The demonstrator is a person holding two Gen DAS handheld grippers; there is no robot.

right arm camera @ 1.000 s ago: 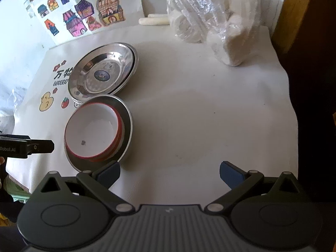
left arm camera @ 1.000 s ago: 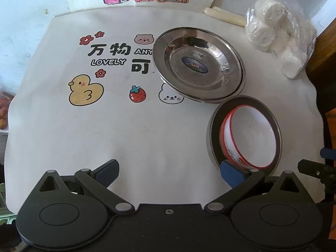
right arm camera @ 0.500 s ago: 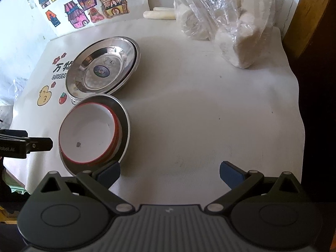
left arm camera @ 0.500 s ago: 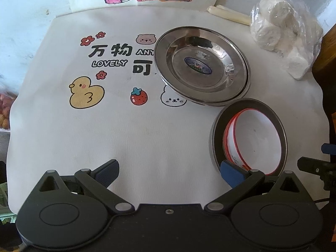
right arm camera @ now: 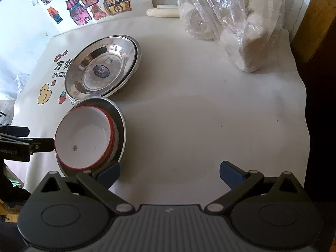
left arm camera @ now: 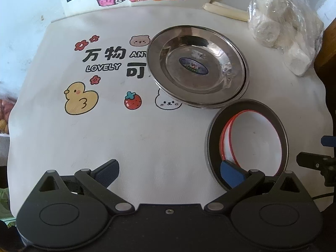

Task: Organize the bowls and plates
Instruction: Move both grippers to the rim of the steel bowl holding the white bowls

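A stack of steel plates [left arm camera: 197, 67] lies on the white printed tablecloth [left arm camera: 105, 130]; it also shows in the right wrist view [right arm camera: 103, 69]. In front of it, white red-rimmed bowls [left arm camera: 254, 142] sit nested inside a steel bowl [left arm camera: 212, 147], also in the right wrist view [right arm camera: 84, 136]. My left gripper [left arm camera: 168, 171] is open and empty, its right finger just over the steel bowl's near rim. My right gripper [right arm camera: 169, 173] is open and empty, its left finger at the bowl's near right rim.
A plastic bag of white rolls [right arm camera: 231, 21] lies at the back right, also in the left wrist view [left arm camera: 283, 27]. Two pale sticks [left arm camera: 224, 11] lie by the wall. House drawings [right arm camera: 88, 6] hang behind. The cloth's right edge [right arm camera: 304, 105] drops off.
Both grippers have drawn back slightly and shifted; the plates and bowls sit lower and nearer in the views. Nothing was grasped or moved.
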